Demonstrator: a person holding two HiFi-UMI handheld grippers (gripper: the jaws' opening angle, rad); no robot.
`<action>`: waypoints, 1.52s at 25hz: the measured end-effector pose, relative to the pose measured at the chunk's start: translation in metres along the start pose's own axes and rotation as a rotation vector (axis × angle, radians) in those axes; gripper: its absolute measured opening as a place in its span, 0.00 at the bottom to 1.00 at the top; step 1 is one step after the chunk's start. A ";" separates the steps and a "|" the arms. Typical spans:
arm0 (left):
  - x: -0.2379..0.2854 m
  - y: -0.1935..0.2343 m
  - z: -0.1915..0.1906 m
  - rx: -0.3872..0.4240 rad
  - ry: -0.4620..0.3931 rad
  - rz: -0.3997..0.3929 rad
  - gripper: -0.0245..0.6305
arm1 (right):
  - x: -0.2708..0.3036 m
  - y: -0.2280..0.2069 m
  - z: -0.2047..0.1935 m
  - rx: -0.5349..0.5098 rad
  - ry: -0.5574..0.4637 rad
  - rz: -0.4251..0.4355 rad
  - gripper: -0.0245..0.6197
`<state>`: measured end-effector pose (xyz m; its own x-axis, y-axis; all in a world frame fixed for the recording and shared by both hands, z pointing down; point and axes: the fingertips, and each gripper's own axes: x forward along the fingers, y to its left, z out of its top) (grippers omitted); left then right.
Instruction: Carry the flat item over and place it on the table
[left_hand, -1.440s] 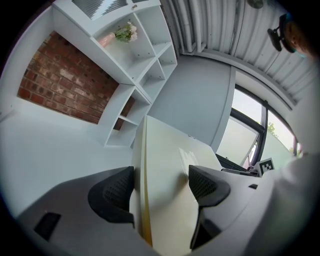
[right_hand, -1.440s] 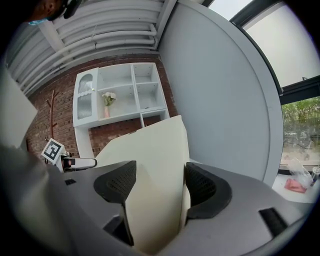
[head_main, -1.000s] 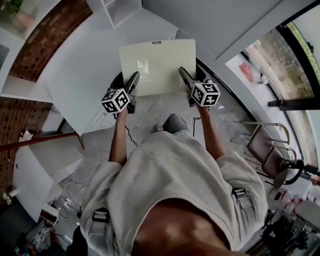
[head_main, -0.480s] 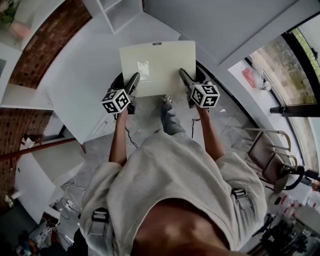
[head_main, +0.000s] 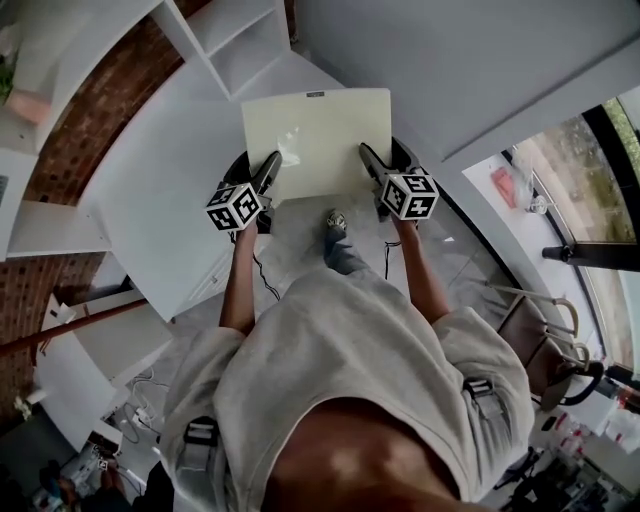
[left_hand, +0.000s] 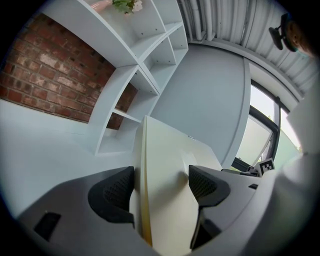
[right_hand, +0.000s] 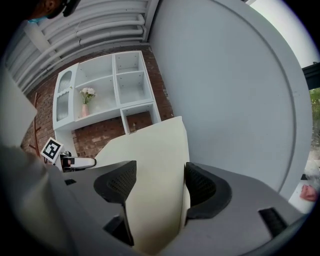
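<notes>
Carry step: flat item clamped at near corners in left gripper and right gripper jaws, not yet on counter. Next: to be lowered level, released.

Seen from above, a person reaches both bare forearms forward, left forearm and right forearm roughly parallel, with a claw in each hand. The left claw is closed on the near left corner of a flat cream board, one jaw on each face. The right claw grips the near right corner likewise. Marker cubes face upward. One shoe shows between the arms.
</notes>
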<state>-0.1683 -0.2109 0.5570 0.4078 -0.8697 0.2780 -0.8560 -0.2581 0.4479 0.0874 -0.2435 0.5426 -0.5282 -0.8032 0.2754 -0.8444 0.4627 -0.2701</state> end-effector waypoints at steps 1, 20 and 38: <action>0.009 0.001 0.006 -0.001 -0.001 0.005 0.57 | 0.009 -0.006 0.006 0.001 0.002 0.006 0.54; 0.138 0.047 0.082 -0.010 -0.011 0.105 0.57 | 0.162 -0.077 0.070 0.016 0.037 0.096 0.54; 0.181 0.075 0.091 -0.010 0.033 0.121 0.57 | 0.209 -0.097 0.065 0.061 0.064 0.090 0.54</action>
<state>-0.1873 -0.4262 0.5636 0.3117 -0.8801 0.3582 -0.8965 -0.1475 0.4178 0.0653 -0.4807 0.5661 -0.6076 -0.7330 0.3057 -0.7876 0.5062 -0.3514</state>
